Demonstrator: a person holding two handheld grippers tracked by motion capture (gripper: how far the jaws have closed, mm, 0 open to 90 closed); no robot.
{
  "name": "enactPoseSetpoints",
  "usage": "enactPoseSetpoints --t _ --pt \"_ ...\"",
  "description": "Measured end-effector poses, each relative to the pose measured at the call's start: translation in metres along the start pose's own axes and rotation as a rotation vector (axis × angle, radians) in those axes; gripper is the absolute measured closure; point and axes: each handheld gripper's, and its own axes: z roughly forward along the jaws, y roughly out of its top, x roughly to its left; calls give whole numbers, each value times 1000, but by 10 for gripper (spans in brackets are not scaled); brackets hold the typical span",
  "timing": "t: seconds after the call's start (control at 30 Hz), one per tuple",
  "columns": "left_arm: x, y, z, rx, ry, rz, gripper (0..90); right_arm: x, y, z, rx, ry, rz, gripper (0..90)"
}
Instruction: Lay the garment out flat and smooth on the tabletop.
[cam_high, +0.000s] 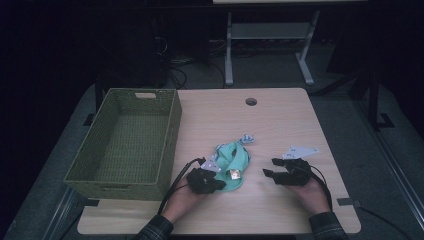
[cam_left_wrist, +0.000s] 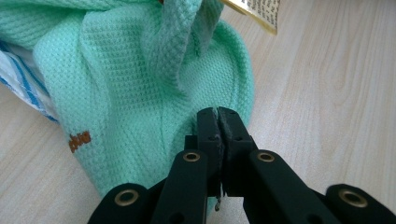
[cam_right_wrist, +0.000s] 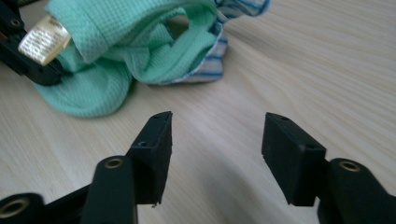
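Centrally, the mint garment (cam_high: 232, 162) lies bunched on the table (cam_high: 280, 120), its near edge pinched in the left gripper (cam_high: 216, 185). Right gripper (cam_high: 270, 170) stands just beside it, jaws apart on nothing. Woven basket (cam_high: 125, 140) bounds the left; bare board lies beyond.

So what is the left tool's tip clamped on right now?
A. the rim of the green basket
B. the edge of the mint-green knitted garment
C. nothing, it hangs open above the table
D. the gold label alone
B: in the left gripper view the left tool has its jaws pressed together on the hem of the mint-green knitted garment, which lies on the wooden table.
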Motion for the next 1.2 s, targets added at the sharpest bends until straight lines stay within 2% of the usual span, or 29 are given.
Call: enactPoseSetpoints --t 0.1,0.33,0.37,0.43,0.5,0.63,0.7,0.77,0.93,0.97,1.0,1.2 --pt "-1 0 0 -1 2 1 878 -1 6 6 11 2 8 475" --pt "-1 0 1 -4 -7 -5 878 -5 22 11 -21 15 11 552" --pt "1 1 0 7 -7 12 877 -6 25 12 -22 14 10 563" --pt "0 0 0 -1 -11 -4 877 -8 30 15 -23 18 12 571" --pt "1 0 -1 9 -13 7 876 -9 34 19 -19 21 16 580" --pt "1 0 0 9 -16 4 875 -13 42 27 -28 19 11 595" --pt "1 0 0 6 -15 2 875 -15 45 31 -35 33 19 596" --pt "0 0 1 -8 -20 -18 874 -16 48 37 -36 46 22 600" --pt "2 0 0 -1 -24 -12 875 -15 57 54 -29 73 32 601" --pt "2 0 0 0 -24 -13 874 -16 58 56 -28 73 22 601" --pt "2 1 0 8 -24 -5 874 -15 60 60 -22 83 36 601" --pt "2 1 0 8 -28 -2 874 -13 60 77 12 117 52 601"
